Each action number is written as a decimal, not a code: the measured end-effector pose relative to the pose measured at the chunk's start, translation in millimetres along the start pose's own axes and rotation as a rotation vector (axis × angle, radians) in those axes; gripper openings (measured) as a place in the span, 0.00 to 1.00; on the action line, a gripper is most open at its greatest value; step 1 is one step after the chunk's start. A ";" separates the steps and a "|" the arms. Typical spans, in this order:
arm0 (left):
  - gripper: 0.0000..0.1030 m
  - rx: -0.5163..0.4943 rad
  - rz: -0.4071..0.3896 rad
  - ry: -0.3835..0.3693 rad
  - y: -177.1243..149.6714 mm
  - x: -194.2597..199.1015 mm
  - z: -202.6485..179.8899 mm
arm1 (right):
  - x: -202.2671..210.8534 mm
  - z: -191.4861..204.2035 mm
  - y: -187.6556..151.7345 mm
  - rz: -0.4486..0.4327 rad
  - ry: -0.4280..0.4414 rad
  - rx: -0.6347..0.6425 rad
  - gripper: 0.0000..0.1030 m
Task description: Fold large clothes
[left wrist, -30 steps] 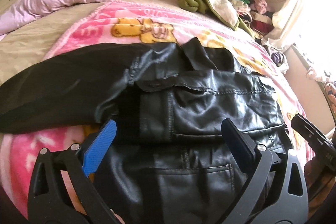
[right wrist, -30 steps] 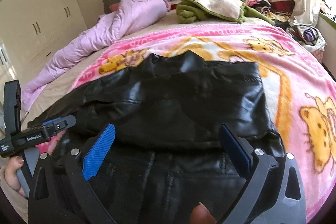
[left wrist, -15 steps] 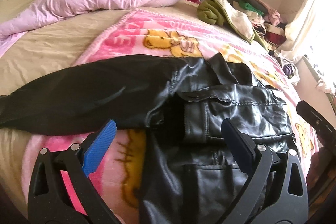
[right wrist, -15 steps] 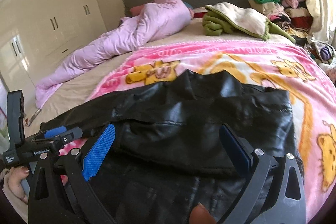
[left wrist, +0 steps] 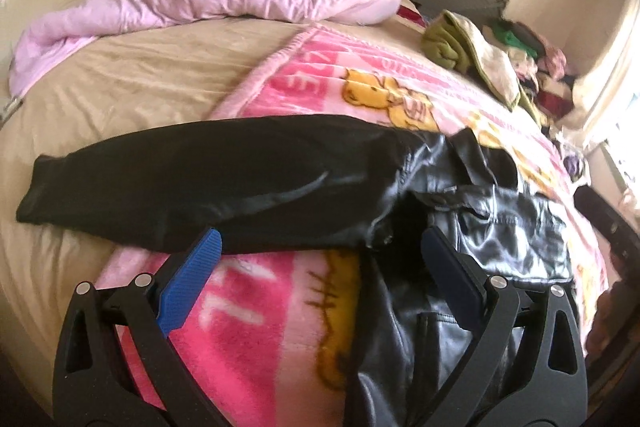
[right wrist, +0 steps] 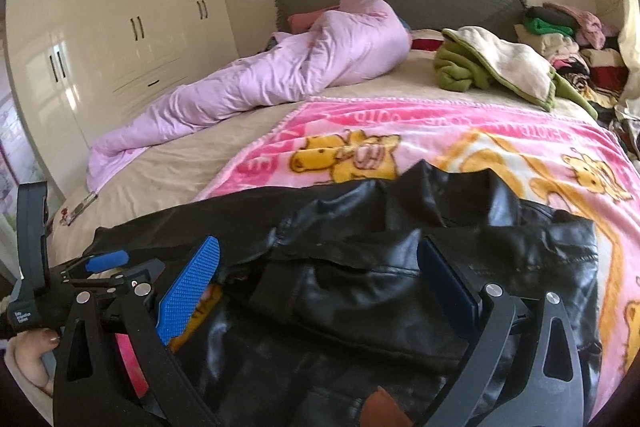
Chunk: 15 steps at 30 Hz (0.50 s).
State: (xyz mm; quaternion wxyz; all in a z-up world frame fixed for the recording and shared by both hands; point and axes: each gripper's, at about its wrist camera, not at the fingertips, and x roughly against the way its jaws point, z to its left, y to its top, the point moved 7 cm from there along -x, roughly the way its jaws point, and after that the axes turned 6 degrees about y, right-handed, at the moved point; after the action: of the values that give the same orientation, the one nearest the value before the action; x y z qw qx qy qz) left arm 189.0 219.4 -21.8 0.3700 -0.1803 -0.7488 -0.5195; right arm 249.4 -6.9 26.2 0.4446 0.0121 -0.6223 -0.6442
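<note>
A black leather jacket [left wrist: 500, 227] lies on the pink cartoon blanket [left wrist: 312, 83], its body partly folded over on the right. One long black sleeve [left wrist: 192, 183] stretches out leftwards onto the beige sheet. My left gripper [left wrist: 320, 247] hovers open just in front of the sleeve, near the armpit, holding nothing. In the right wrist view the jacket [right wrist: 380, 267] fills the foreground and my right gripper [right wrist: 320, 251] is open above its folded body. The left gripper [right wrist: 104, 267] shows at that view's left edge, held by a hand.
A crumpled lilac duvet [right wrist: 280, 67] lies along the bed's far left. A green and cream garment [right wrist: 492, 67] and a pile of clothes [right wrist: 568, 43] sit at the far right by the grey headboard. White wardrobes [right wrist: 120, 27] stand left of the bed.
Both grippers have swung left. The left view has shifted from the jacket's body to the outstretched sleeve and the beige sheet. The jacket has not visibly moved.
</note>
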 end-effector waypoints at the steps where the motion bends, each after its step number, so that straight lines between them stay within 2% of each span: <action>1: 0.91 0.015 -0.003 0.004 1.5 1.4 5.7 | -2.4 2.6 0.6 0.001 0.004 0.002 0.96; 6: 0.91 0.057 -0.024 0.065 8.0 5.9 32.8 | -16.6 19.0 4.5 0.010 0.032 0.014 0.96; 15: 0.91 0.179 -0.004 0.157 8.5 8.6 94.5 | -40.8 55.0 6.8 0.034 0.083 0.047 0.96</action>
State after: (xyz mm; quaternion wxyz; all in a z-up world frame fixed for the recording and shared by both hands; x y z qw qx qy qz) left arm 154.2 307.9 -27.6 0.4411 -0.1036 -0.7612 -0.4638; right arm 246.6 61.8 22.1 0.4805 0.0388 -0.6184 -0.6206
